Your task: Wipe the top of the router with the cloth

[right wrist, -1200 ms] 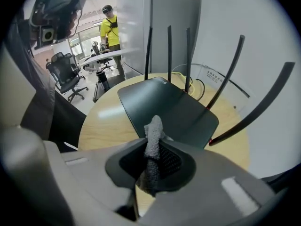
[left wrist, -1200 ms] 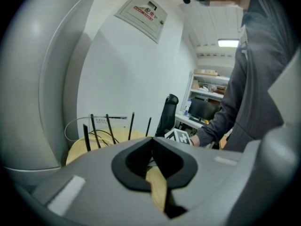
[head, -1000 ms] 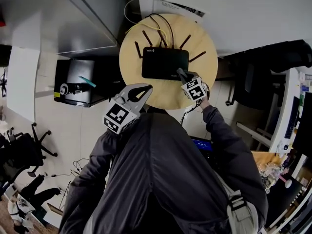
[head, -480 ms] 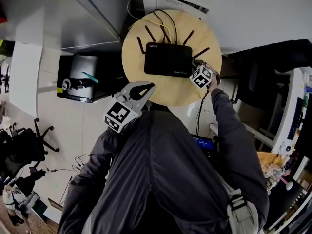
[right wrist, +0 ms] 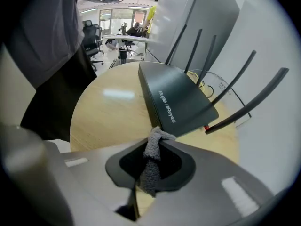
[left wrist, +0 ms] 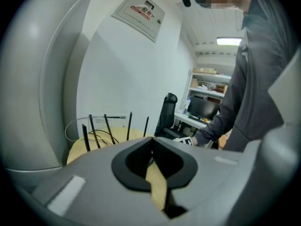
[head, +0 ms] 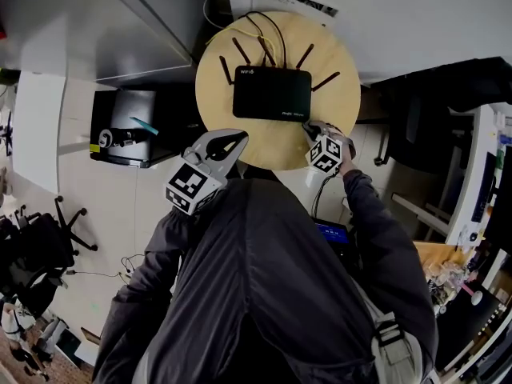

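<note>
A black router (head: 272, 93) with several upright antennas lies on the round wooden table (head: 340, 106). My right gripper (head: 311, 129) is at the router's near right corner, just off its edge, shut on a grey cloth (right wrist: 152, 160) that bunches up between the jaws. In the right gripper view the router (right wrist: 176, 98) lies just beyond the right gripper (right wrist: 155, 139), its top slanting away. My left gripper (head: 230, 143) hovers at the table's near left edge, apart from the router, jaws together with nothing in them. The left gripper view shows the left gripper (left wrist: 151, 144) and the antennas (left wrist: 106, 126).
Cables (head: 264, 29) run from the router's back to the wall. A dark low cabinet with items (head: 132, 130) stands left of the table. A black office chair (head: 420, 122) stands to the right. A grey panel wall (head: 152, 30) is close on the left.
My right gripper with the cloth went up along the router's right side, then came back toward me to its near right corner. The left gripper has barely moved.
</note>
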